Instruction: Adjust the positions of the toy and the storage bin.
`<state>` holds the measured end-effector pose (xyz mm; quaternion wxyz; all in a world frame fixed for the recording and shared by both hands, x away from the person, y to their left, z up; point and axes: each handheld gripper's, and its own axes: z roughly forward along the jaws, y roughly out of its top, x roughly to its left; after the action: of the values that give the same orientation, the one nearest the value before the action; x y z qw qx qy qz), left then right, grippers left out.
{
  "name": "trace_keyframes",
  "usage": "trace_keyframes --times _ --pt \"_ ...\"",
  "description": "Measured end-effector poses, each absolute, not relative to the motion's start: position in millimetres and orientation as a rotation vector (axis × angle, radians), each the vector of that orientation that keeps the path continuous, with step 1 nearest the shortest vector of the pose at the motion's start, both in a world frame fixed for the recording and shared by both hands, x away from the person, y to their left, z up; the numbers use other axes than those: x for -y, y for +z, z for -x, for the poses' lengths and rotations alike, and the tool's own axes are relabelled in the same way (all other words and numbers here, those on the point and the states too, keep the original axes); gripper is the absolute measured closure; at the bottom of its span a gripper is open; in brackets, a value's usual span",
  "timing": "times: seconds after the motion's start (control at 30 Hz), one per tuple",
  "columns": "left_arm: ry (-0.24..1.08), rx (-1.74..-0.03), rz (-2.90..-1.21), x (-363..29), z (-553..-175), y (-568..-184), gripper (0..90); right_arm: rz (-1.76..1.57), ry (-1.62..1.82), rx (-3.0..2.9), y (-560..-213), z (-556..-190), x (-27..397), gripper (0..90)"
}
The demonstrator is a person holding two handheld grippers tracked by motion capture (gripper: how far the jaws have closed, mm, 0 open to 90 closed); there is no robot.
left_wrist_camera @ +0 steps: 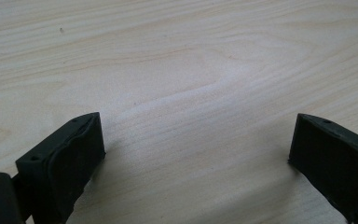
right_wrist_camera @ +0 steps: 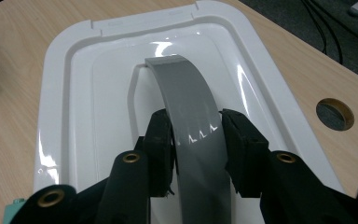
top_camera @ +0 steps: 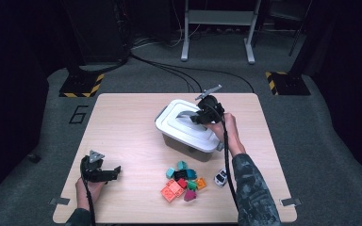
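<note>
My left hand-held gripper (top_camera: 104, 173) rests low on the counter (top_camera: 122, 122) near its front left corner, well apart from everything else; in the left gripper view its jaws stand wide apart with nothing but bare wood between them, so it holds nothing

Moving right, a small heap of toy blocks (top_camera: 183, 181) in teal, red, orange and green lies on the counter in front of the bin (top_camera: 185, 141), with a little white toy car (top_camera: 221, 177) just beside the heap on its right

Right of centre stands the bin itself, a grey box set at an angle, covered by a glossy white lid (right_wrist_camera: 74, 93) with a raised rim and a sunken middle. A grey handle (right_wrist_camera: 193, 121) arches up from that hollow. The lid seems to sit flat and fully on the box

My right hand-held gripper (right_wrist_camera: 196, 140) has its jaws drawn in on that handle, one pad pressing on each edge of the grey strap, so I have hold of it

I judge the step in hand to be taking the lid off. The next move calls for a straight lift, keeping the lid level so the rim clears the box, then setting it down on a free part of the counter away from the blocks
</note>
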<state>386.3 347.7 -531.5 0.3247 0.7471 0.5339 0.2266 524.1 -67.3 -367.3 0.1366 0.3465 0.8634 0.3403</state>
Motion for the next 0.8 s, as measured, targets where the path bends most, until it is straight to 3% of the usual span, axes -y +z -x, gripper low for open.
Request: trace_keyframes --times 0.8 --pt "0.594 -1.400 -1.958 -347.6 -386.3 -531.6 3.1 -0.925 1.033 -2.515 -371.0 -522.4 60.4 67.6"
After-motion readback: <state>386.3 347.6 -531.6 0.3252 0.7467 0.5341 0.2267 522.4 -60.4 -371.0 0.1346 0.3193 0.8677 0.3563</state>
